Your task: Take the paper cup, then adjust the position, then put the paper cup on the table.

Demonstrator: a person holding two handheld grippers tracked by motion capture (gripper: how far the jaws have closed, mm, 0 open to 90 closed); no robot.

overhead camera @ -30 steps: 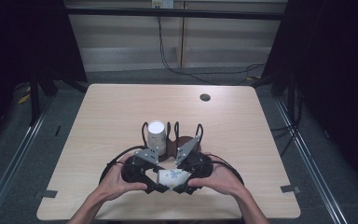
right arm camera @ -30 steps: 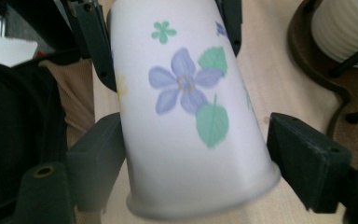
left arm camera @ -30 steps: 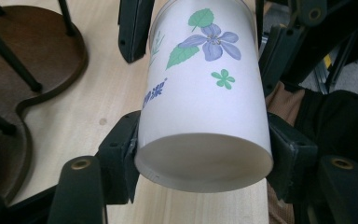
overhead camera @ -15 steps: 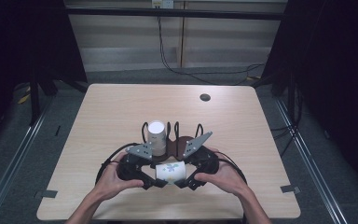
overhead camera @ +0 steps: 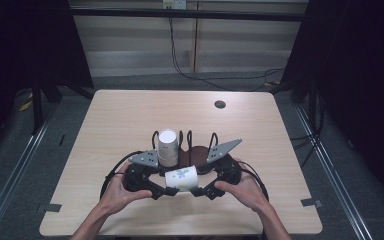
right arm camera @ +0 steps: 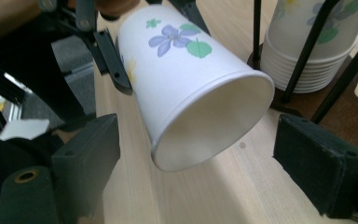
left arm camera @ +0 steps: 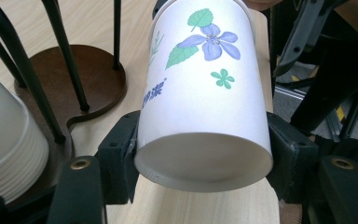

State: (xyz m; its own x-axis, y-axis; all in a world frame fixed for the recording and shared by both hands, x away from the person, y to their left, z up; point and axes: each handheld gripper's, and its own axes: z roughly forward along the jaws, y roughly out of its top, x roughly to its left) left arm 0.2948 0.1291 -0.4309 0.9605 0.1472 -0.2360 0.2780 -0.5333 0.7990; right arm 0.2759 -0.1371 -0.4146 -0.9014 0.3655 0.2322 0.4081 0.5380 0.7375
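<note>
Cup handed off beside the rack

Left gripper fingers clamp the cup base; right gripper fingers have just been opening, freeing its rim near the rack.

The paper cup looked smooth and matt, white with a printed purple flower. The stacked cups showed the same paper, rims ribbed. Fingers were matt black, rubbery-looking pads. The tabletop was pale wood-grain laminate; the rack base dark brown wood, its rods glossy black metal.
</note>
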